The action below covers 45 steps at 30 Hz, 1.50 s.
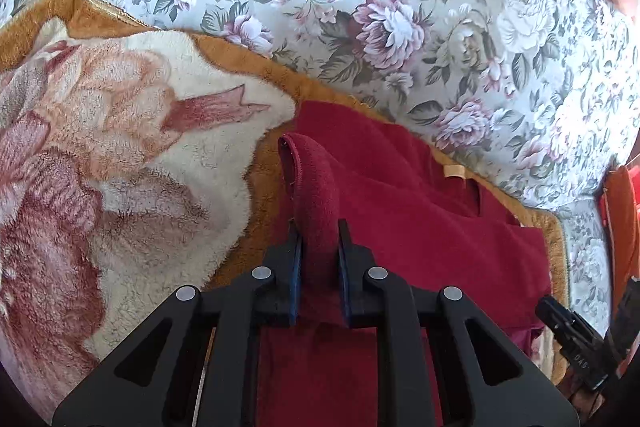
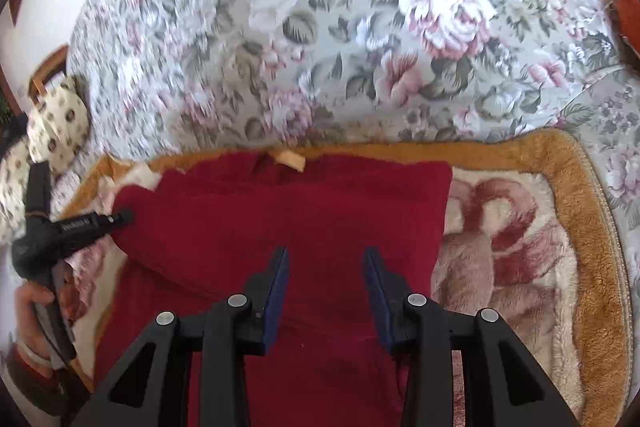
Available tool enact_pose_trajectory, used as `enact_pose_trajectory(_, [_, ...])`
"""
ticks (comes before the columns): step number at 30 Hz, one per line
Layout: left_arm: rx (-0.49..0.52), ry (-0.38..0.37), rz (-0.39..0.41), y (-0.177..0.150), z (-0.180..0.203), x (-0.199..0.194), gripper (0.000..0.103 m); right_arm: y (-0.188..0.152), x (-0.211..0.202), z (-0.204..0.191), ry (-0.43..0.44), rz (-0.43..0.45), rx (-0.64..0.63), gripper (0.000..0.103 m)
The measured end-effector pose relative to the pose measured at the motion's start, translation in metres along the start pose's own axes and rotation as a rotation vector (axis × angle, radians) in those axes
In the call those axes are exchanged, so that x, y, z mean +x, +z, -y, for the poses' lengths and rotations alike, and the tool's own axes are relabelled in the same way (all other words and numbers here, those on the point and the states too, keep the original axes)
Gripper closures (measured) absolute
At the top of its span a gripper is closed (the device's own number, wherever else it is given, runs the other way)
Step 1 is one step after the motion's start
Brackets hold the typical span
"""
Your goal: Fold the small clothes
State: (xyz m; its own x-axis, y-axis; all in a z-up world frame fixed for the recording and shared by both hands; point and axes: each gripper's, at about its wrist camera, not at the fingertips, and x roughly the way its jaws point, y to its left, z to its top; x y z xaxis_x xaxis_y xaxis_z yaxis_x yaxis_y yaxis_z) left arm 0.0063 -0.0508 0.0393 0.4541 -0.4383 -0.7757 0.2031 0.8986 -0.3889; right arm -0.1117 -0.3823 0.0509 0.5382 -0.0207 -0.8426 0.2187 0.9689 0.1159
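Observation:
A dark red fleece garment [image 1: 420,227] [image 2: 300,211] lies on a plush blanket, its beige neck label [image 2: 290,159] at the far edge. My left gripper [image 1: 319,227] is shut on a raised fold of the garment's left edge, which loops up beyond the blue pads. In the right wrist view the left gripper [image 2: 120,217] pinches that left edge. My right gripper [image 2: 326,253] hovers over the garment's middle, open, with nothing between its pads. One of its fingers [image 1: 560,319] shows at the lower right of the left wrist view.
The cream and pink plush blanket [image 1: 120,147] [image 2: 520,247] has an orange-brown border and lies on a floral bedspread [image 1: 400,7] [image 2: 320,27]. A spotted pillow [image 2: 56,123] sits far left. A person's hand [image 2: 36,303] holds the left gripper. Something orange [image 1: 618,219] lies at the right edge.

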Motion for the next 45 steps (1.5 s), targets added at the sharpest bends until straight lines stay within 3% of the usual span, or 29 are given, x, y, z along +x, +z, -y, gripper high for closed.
enact_pose_trajectory(2, [0.009, 0.018, -0.032, 0.000, 0.001, 0.003, 0.089, -0.011, 0.020, -0.003, -0.044, -0.065, -0.053, 0.067])
enact_pose_trajectory(6, [0.020, 0.034, -0.013, -0.001, -0.001, -0.007, 0.083, -0.009, 0.003, 0.003, -0.018, -0.027, -0.029, 0.067])
enact_pose_trajectory(11, [0.021, 0.055, -0.017, -0.002, -0.002, -0.002, 0.081, 0.022, -0.002, 0.003, -0.024, 0.039, -0.017, 0.067])
enact_pose_trajectory(17, [0.054, 0.091, -0.014, -0.003, 0.003, 0.006, 0.079, 0.047, 0.058, 0.008, -0.141, -0.037, -0.003, 0.067])
enact_pose_trajectory(19, [0.075, 0.111, -0.012, -0.004, 0.006, 0.008, 0.078, 0.050, 0.060, 0.010, -0.142, -0.004, 0.006, 0.067])
enact_pose_trajectory(22, [0.090, 0.127, -0.007, -0.005, 0.008, 0.008, 0.077, 0.053, 0.051, 0.006, -0.154, -0.026, 0.004, 0.067])
enact_pose_trajectory(28, [0.110, 0.164, 0.014, -0.008, 0.011, 0.005, 0.070, 0.019, -0.002, 0.003, -0.141, -0.003, -0.025, 0.067])
enact_pose_trajectory(32, [0.141, 0.204, 0.037, -0.015, 0.016, 0.005, 0.065, -0.011, 0.012, 0.015, -0.172, -0.056, -0.004, 0.067])
enact_pose_trajectory(34, [0.158, 0.223, 0.045, -0.021, 0.018, 0.003, 0.060, -0.012, 0.007, 0.016, -0.160, -0.031, 0.015, 0.067])
enact_pose_trajectory(40, [0.223, 0.254, 0.069, -0.039, 0.023, -0.022, 0.057, -0.026, -0.031, 0.015, -0.102, -0.021, 0.058, 0.067])
enact_pose_trajectory(43, [0.197, 0.235, 0.062, -0.054, 0.020, -0.034, 0.041, -0.043, -0.045, 0.015, -0.101, -0.048, 0.060, 0.067])
enact_pose_trajectory(45, [0.194, 0.216, 0.040, -0.065, 0.021, -0.039, 0.040, -0.054, -0.052, 0.018, -0.088, -0.062, 0.089, 0.067])
